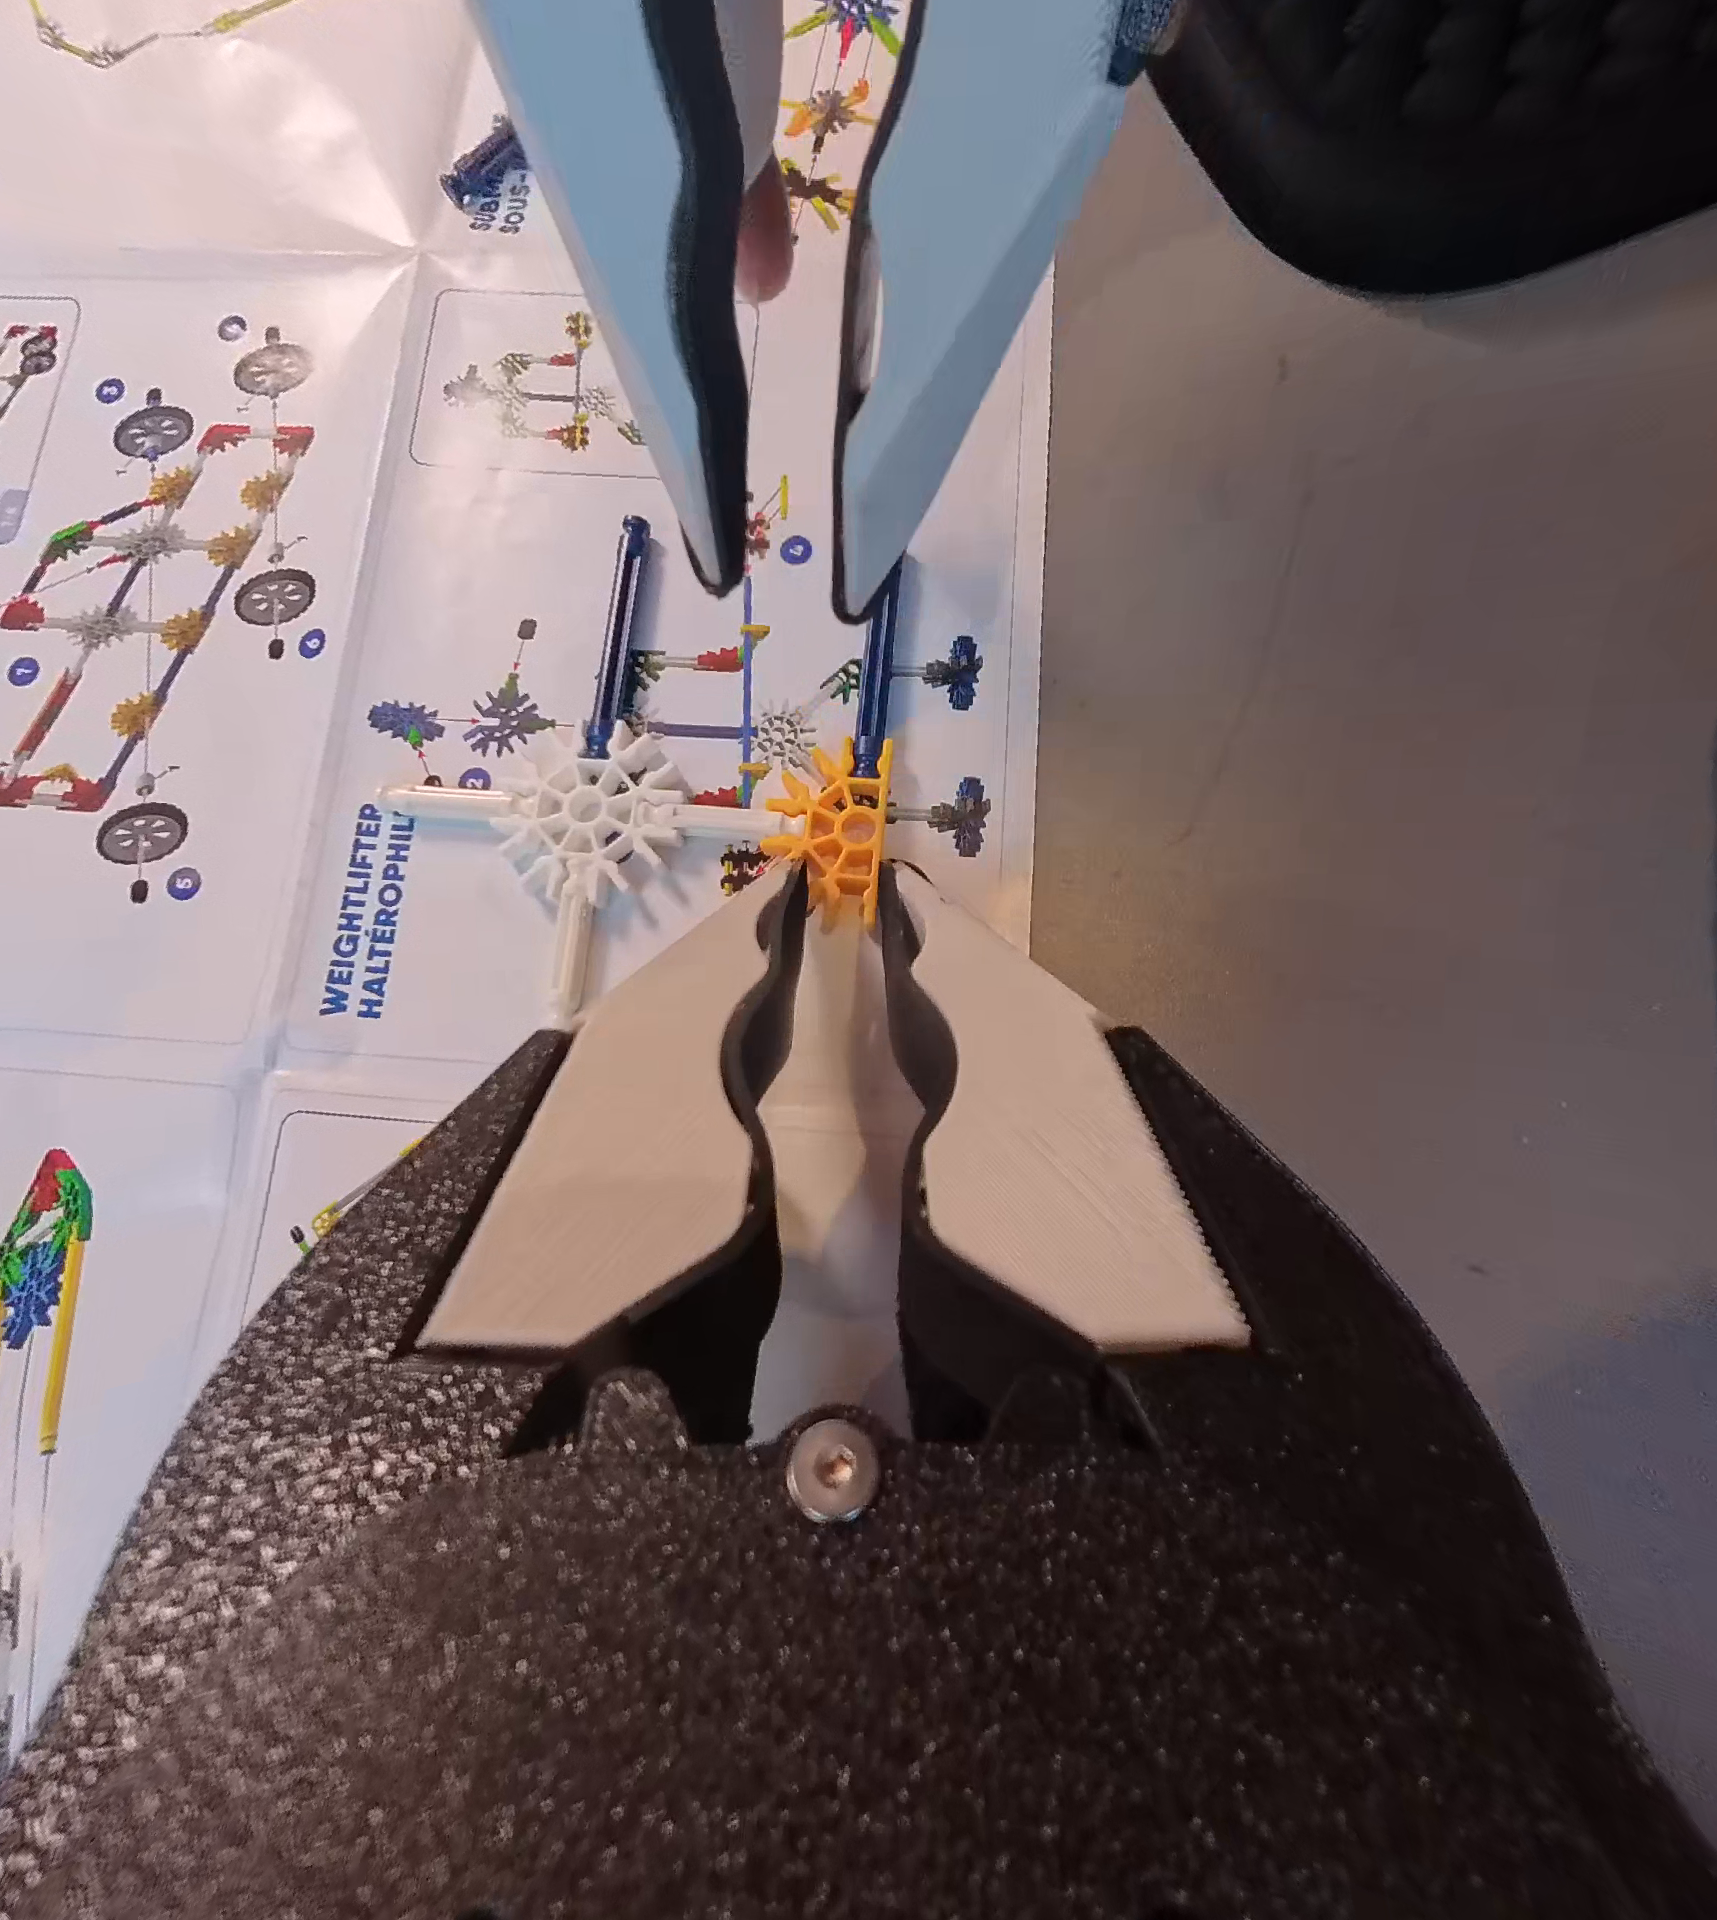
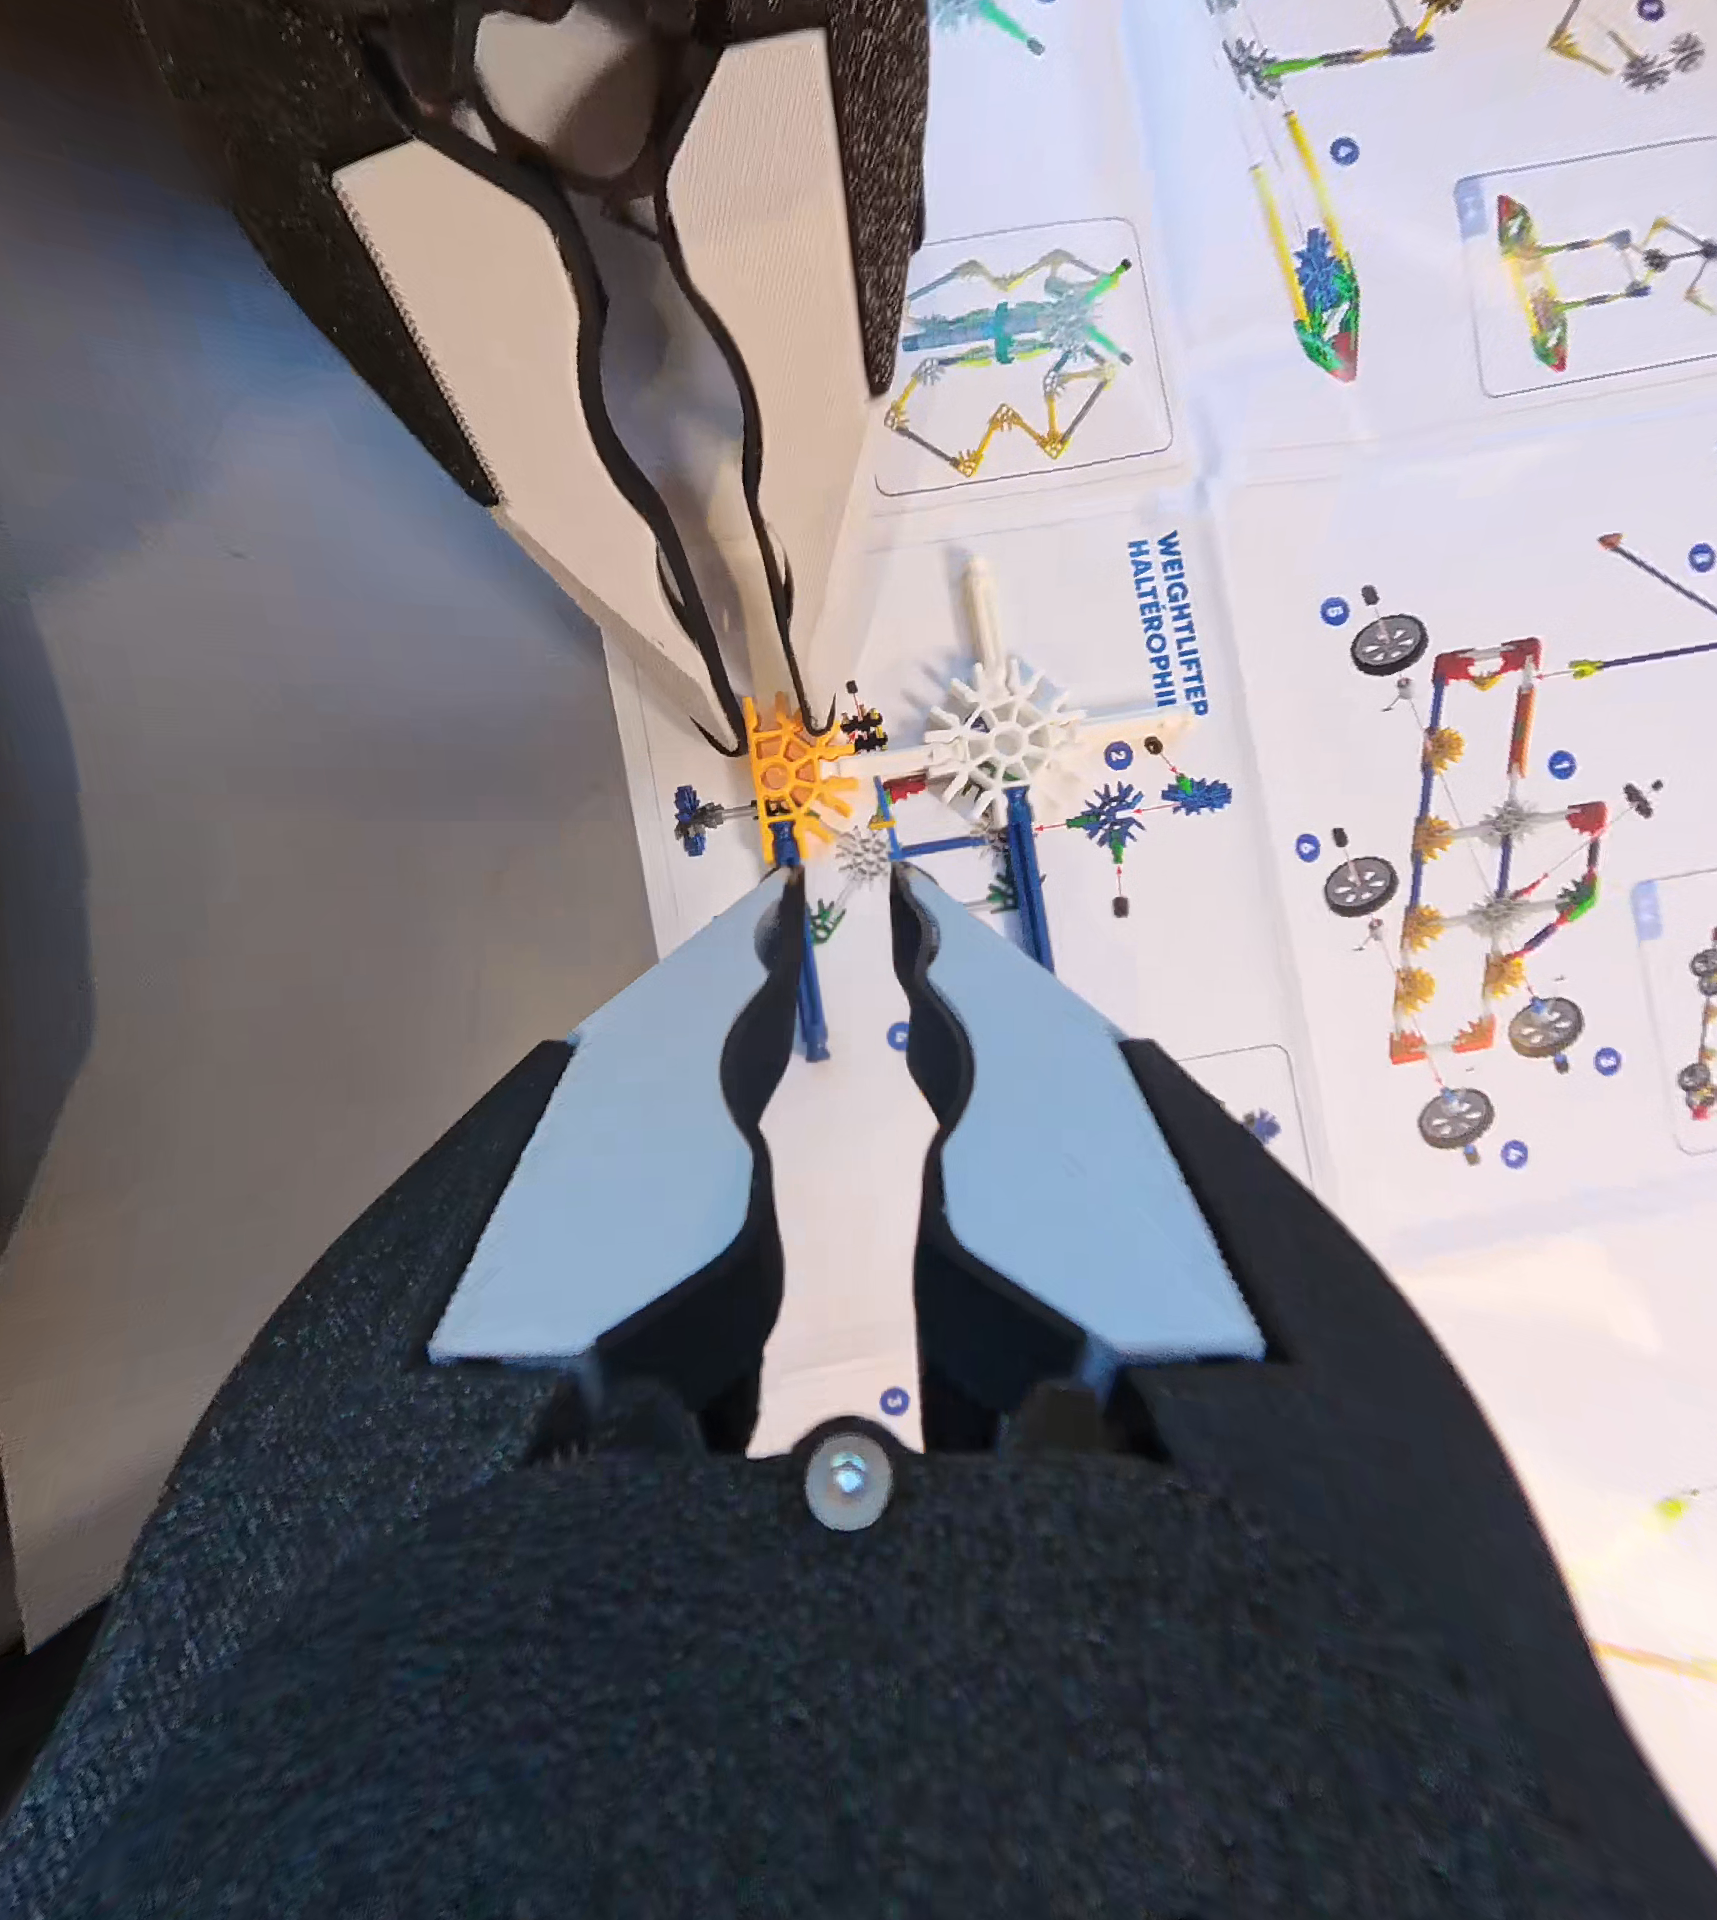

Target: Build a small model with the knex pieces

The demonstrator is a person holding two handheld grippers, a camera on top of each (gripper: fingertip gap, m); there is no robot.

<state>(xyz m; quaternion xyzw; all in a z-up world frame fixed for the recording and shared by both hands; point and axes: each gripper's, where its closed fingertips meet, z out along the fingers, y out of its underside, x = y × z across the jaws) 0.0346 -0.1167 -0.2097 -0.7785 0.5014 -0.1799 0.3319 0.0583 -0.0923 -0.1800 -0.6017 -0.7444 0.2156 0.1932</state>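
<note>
My left claw (image 1: 841, 891) is clenched on the yellow connector (image 1: 841, 827), which lies at the edge of the instruction sheet (image 1: 210, 987). A white rod (image 1: 724, 821) joins that connector to the white snowflake connector (image 1: 589, 808) beside it. Beyond the yellow connector, a blue rod (image 1: 875, 675) plugs into its far side. My right claw (image 1: 784, 597) hovers there, released, one finger touching the blue rod. Grey table (image 1: 1405, 727) flanks the sheet.
</note>
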